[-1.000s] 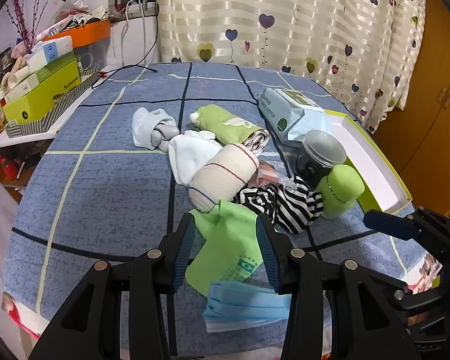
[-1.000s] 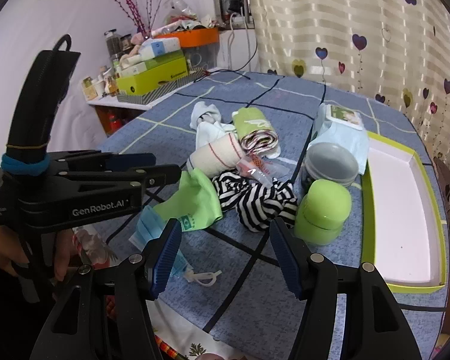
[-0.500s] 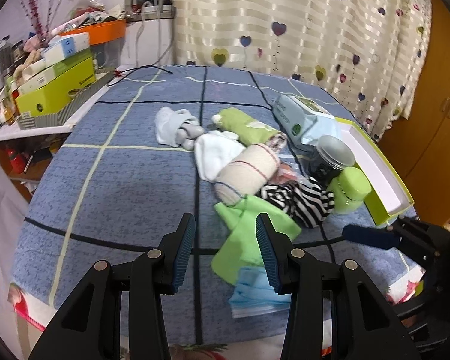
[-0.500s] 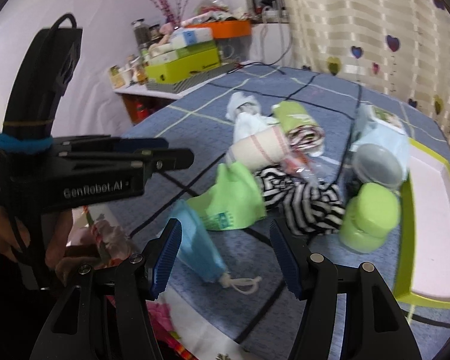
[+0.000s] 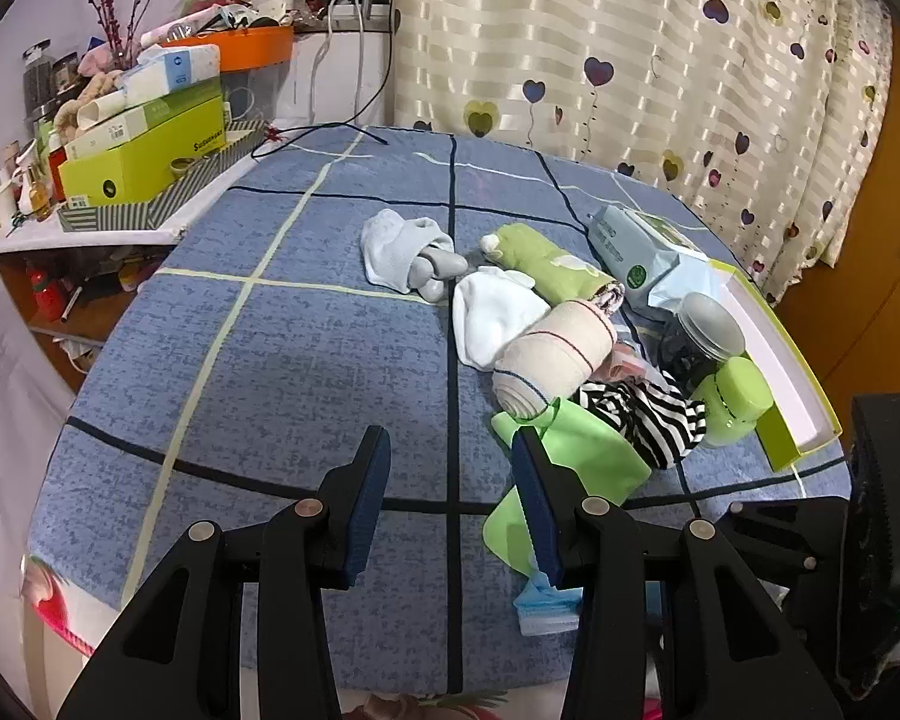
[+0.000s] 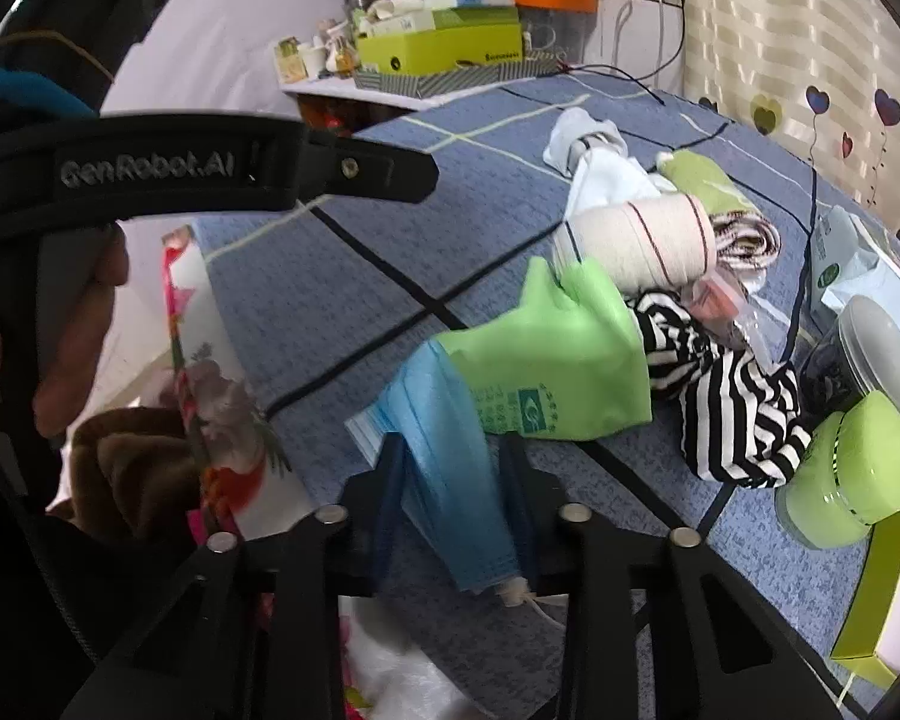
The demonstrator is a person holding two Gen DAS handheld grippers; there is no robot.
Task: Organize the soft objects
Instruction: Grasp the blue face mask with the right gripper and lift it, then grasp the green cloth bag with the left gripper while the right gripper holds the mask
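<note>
– Where's the pleated blue face mask (image 6: 450,450)?
– Lower centre, right gripper (image 6: 453,474) pinching it; long axis runs upper-left to lower-right.
– Left gripper (image 5: 450,480)?
– Spread wide, empty, above the blue checked cloth (image 5: 306,360).

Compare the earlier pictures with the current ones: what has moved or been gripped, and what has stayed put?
The right gripper swung left toward the table's near edge and closed around the blue face mask. The left gripper drifted left off the green cloth and remains open, holding nothing. The sock pile, jars and tray lie as before.
</note>
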